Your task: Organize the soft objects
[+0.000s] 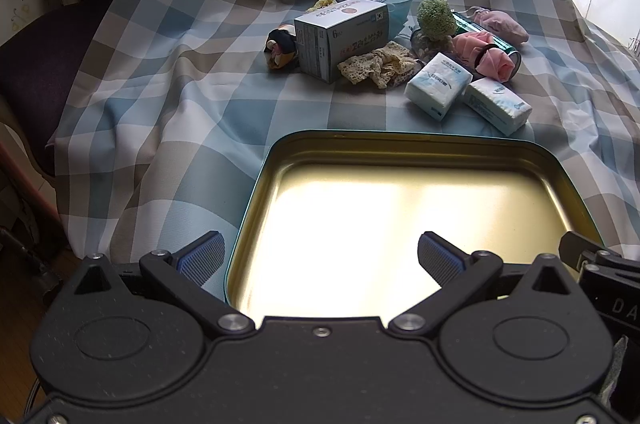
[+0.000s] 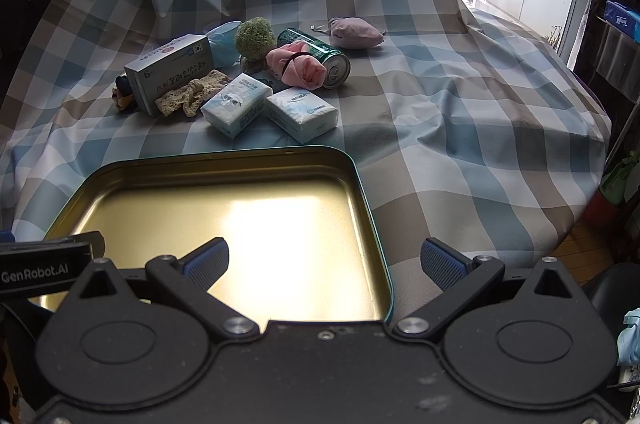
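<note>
Left tongs [image 1: 320, 258]: We hold them spread wide with nothing in them. They hang over the near end of the tin.
Right tongs [image 2: 325, 260]: These are spread wide too, and hold nothing. They hang over the near right corner of the tin.
Tin [image 1: 408, 143]: A flat gold tin with a blue-green rim sits on the counter right in front of us. We see nothing in it.
Tissue packs: Two soft white packs [image 2: 235, 103] [image 2: 302, 113] lie just past the far rim of the tin. They are the closest soft things.
Lace cloth [image 2: 192, 95]: A crumpled cream cloth lies beside the packs and leans on the grey box [image 2: 170, 73].
Pink cloth [image 2: 298, 67]: It is bunched up with a dark hair band around it and touches the green can [image 2: 320, 55].
Other soft things: A fuzzy green ball [image 2: 255, 37], a blue mask [image 2: 224, 39] behind the box, a purple pouch [image 2: 356, 32] off by itself, and a small dark cloth thing [image 2: 122, 93] left of the box.
Counter [image 2: 460, 127]: A blue and tan checked cloth covers it.
Step now: We think we are at the start. Nothing is picked up yet.
Next move: We guess the right tongs should reach over the tin to the nearer tissue pack, pinch it gently across its short side, and set it in the tin. The box and can are hard, so we would leave them.
</note>
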The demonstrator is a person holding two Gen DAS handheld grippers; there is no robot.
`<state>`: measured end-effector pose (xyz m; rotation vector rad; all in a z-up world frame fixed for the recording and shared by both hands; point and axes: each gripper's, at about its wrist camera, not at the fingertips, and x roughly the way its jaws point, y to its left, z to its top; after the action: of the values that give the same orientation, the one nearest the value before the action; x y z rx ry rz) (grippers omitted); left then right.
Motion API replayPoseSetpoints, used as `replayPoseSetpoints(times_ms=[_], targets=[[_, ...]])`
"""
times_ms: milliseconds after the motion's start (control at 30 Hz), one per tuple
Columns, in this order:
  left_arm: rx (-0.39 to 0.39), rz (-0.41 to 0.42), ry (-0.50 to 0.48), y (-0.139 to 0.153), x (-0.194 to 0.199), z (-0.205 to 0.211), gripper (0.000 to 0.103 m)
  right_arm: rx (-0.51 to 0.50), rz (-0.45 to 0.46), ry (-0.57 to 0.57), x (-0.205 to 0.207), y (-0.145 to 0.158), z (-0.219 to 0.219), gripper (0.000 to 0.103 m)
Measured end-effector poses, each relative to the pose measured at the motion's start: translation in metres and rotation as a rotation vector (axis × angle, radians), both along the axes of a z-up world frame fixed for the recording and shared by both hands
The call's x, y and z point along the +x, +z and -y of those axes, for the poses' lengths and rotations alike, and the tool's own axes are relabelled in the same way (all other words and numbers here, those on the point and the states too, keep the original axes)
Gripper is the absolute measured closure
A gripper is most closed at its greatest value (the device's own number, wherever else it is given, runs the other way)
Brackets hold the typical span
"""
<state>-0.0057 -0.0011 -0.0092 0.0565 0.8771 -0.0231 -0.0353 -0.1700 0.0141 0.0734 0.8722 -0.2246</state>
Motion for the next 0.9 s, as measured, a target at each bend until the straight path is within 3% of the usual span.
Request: replayPoseSetpoints(times_ms=[300, 533, 800, 900], targets=[[-0.019, -0.001, -0.009, 0.0, -0.002, 0.002, 0.003, -0.001, 0.003, -0.003, 0.0, 0.001, 0.0, 0.001], [-0.067, -0.037, -0.078, 0.002, -0.006, 0.009, 0.004, 0.019, 0.009, -0.03, 0.004, 0.003, 0.006, 0.001], [-0.126, 0.005, 0.035, 0.015, 0.019, -0.016, 0.004, 0.029, 0.013, -0.058, 0.024, 0.0, 0.018, 0.001], [-0.11, 0.014, 0.063, 0.016, 0.031, -0.021, 0.004, 0.029, 0.021, -0.058, 0.035, 0.0, 0.02, 0.001]])
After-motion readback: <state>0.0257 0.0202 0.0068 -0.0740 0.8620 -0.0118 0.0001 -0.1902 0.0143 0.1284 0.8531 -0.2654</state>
